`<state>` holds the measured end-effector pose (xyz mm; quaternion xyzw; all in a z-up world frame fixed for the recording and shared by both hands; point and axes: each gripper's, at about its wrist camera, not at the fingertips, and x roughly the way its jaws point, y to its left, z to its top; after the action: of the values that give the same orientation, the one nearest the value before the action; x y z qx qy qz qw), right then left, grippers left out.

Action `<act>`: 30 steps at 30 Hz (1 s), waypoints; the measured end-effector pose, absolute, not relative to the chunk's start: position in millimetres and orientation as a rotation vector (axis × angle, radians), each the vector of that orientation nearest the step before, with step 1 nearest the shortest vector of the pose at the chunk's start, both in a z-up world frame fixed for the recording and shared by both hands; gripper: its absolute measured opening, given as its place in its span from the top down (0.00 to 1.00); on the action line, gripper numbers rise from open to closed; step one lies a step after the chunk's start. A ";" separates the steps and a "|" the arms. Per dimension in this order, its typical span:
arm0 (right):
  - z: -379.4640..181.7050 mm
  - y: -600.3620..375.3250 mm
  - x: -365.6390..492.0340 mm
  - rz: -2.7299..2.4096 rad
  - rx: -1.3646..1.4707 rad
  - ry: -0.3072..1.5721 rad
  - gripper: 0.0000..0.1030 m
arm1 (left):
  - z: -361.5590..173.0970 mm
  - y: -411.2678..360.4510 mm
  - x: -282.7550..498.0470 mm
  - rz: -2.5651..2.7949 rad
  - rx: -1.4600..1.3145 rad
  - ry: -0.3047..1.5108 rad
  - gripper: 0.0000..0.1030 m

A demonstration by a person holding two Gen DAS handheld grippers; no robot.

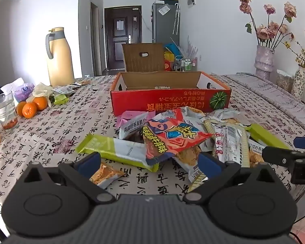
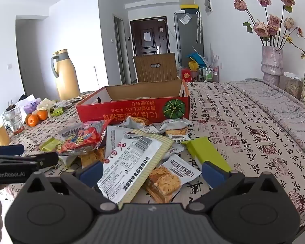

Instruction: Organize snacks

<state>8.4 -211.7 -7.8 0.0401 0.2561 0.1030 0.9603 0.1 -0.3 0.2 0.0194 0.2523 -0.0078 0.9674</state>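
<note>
A heap of snack packets lies on the patterned tablecloth in front of an open red cardboard box, which looks nearly empty. In the left wrist view my left gripper stands open, low before a red-orange packet and a green-and-white packet; a small orange packet lies by its left pad. In the right wrist view my right gripper is open over a white barcode packet and an oat crisp packet. Neither holds anything. Each view shows the other gripper at its edge.
A tall yellow thermos jug, oranges, a glass and loose wrappers crowd the table's left side. Vases of flowers stand at the right edge. A brown cardboard flap rises behind the box.
</note>
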 end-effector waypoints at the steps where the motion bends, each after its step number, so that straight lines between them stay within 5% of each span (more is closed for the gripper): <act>1: -8.0 -211.8 8.6 0.209 0.084 0.521 0.00 | 0.4 -0.8 -0.4 -0.018 0.040 0.508 0.00; 30: -14.1 -212.2 13.0 0.206 0.081 0.547 0.00 | -3.7 2.7 0.9 -0.022 0.008 0.520 0.00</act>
<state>13.0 -212.2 -14.1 0.0398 0.2695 0.1015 0.9568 0.9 2.7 -3.7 0.0038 0.2571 -0.0110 0.9663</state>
